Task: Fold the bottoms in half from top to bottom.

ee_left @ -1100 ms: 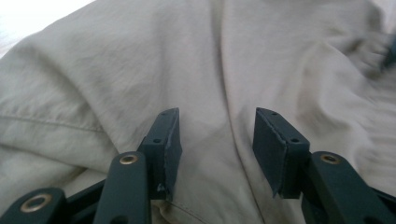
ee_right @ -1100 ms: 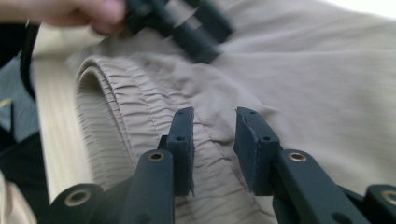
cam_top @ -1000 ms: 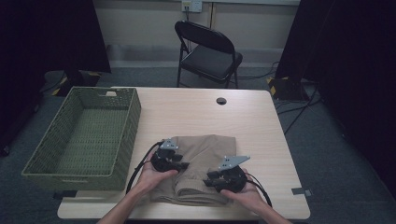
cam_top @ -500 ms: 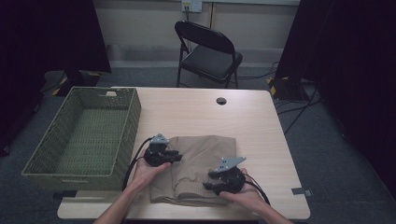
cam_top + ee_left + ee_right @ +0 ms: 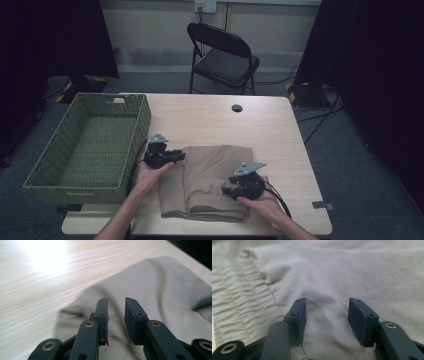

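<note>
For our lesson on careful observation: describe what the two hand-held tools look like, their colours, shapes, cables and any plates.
Each tool, left tool and right tool, has a compact black body with a grey three-cornered plate on top and a black cable trailing back. Up close, two flat dark pads sit on black jointed links with brass-coloured rivets. The forearms show no sleeves.

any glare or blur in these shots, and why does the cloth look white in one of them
High view: dim and soft, the room's edges black, the folded tan cloth clear enough. Left gripper view: a blown-out glare patch on the table at top left, wood grain smeared. Right gripper view: overexposed, so the cloth looks near white; its ribbed band is sharp, the jaws at the bottom soft.
</note>
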